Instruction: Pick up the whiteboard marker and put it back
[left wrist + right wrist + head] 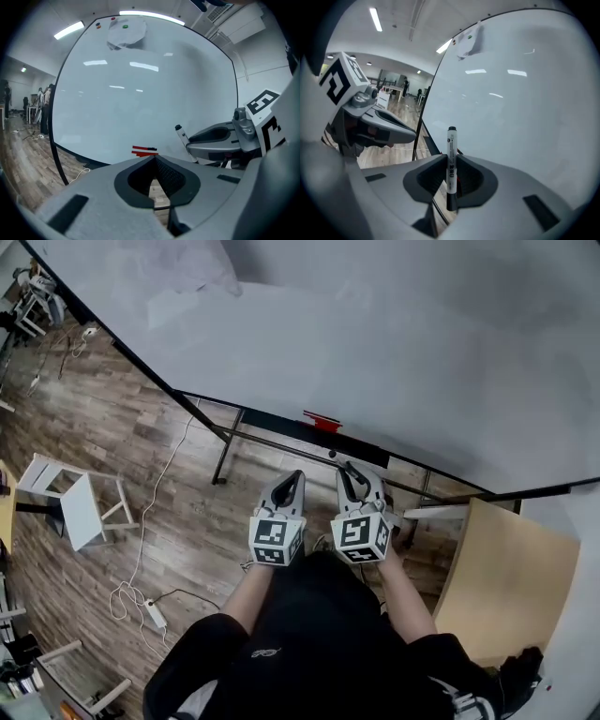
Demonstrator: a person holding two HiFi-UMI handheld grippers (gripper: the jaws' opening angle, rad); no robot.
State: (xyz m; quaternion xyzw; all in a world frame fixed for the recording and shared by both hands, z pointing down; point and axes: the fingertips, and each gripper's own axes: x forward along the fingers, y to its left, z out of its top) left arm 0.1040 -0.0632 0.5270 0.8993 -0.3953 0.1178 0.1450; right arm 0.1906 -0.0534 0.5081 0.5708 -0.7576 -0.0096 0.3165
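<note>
A white whiteboard marker (451, 161) with black ends stands upright between the pads of my right gripper (451, 157), which is shut on it. From the left gripper view the marker (181, 136) sticks up past the right gripper (208, 139). My left gripper (154, 158) has its tips together with nothing between them. In the head view both grippers, left (292, 480) and right (354, 472), are held side by side in front of the big whiteboard (394, 343), just short of its dark ledge (281, 427).
A red eraser (322, 420) lies on the whiteboard ledge. The board's dark stand leg (223, 454) reaches the wood floor. A white stool (82, 507) and a power strip with its cable (150, 613) are at the left. A light wooden table (506, 577) stands at the right.
</note>
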